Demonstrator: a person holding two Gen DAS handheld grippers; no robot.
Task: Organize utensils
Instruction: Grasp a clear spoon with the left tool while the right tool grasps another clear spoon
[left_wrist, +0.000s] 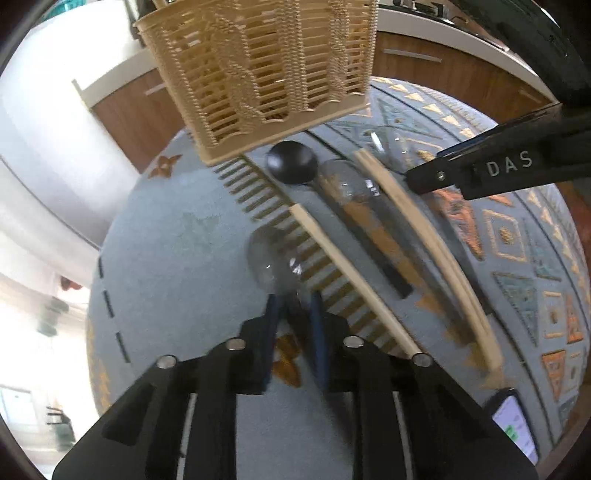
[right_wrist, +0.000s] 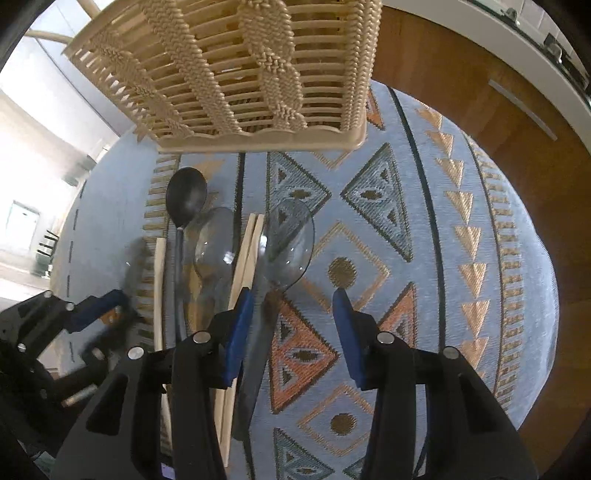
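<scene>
1. Left gripper (left_wrist: 293, 306), lower centre of the left wrist view: jaws nearly together, clenched on the neck of a clear spoon (left_wrist: 271, 258); the bowl lies just beyond the tips.
2. Right gripper (right_wrist: 293, 295), lower centre of the right wrist view: jaws released, straddling the handle of a second clear spoon (right_wrist: 291, 243); that handle lies beside the left pad, off centre.
3. Remaining utensils lie between the two on the patterned cloth (right_wrist: 461, 236): black spoon (right_wrist: 185, 197), chopsticks (right_wrist: 248, 254).
4. Basket (right_wrist: 236, 74), top of frame, is the probable destination.
5. Risks: smooth plastic may slip or pivot in the left grip; closing off centre, the right jaws may push the handle or catch the adjacent chopsticks.
</scene>
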